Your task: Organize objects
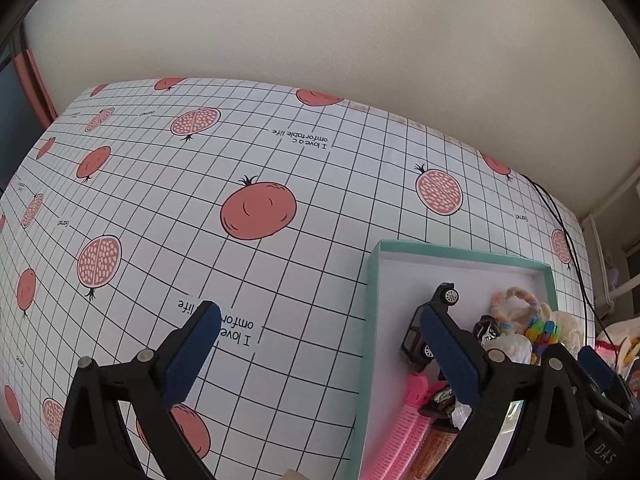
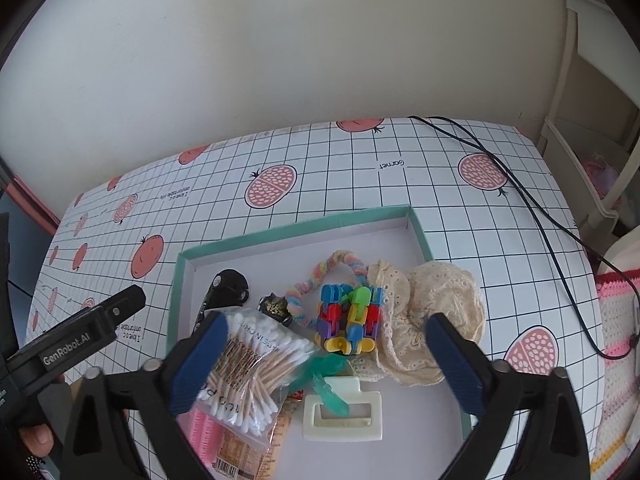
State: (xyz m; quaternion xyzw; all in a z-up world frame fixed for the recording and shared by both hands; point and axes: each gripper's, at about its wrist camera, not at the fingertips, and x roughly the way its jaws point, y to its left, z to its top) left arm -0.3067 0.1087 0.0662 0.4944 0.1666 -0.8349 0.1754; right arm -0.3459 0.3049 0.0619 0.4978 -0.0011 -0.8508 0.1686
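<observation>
A shallow teal-rimmed box [image 2: 300, 228] sits on the pomegranate-print tablecloth [image 1: 280, 168]. Inside it lie a bag of cotton swabs [image 2: 256, 364], a colourful block toy [image 2: 348, 320], a cream lace cloth [image 2: 424, 312], a pastel scrunchie [image 2: 320, 276], a white hair clip [image 2: 344, 412], a black toy car [image 1: 440, 308] and pink curlers [image 1: 400, 432]. My right gripper [image 2: 328, 360] hangs open above the box, with the swab bag beside its left finger and nothing pinched. My left gripper [image 1: 320, 336] is open astride the box's left rim [image 1: 372, 320], its right finger next to the car.
A black cable [image 2: 540, 208] runs across the table's right side. A cream shelf unit [image 2: 592, 120] stands past the right edge, with a pink knitted cloth [image 2: 616, 320] below it. The wall [image 1: 320, 20] bounds the far edge. Bare tablecloth stretches left of the box.
</observation>
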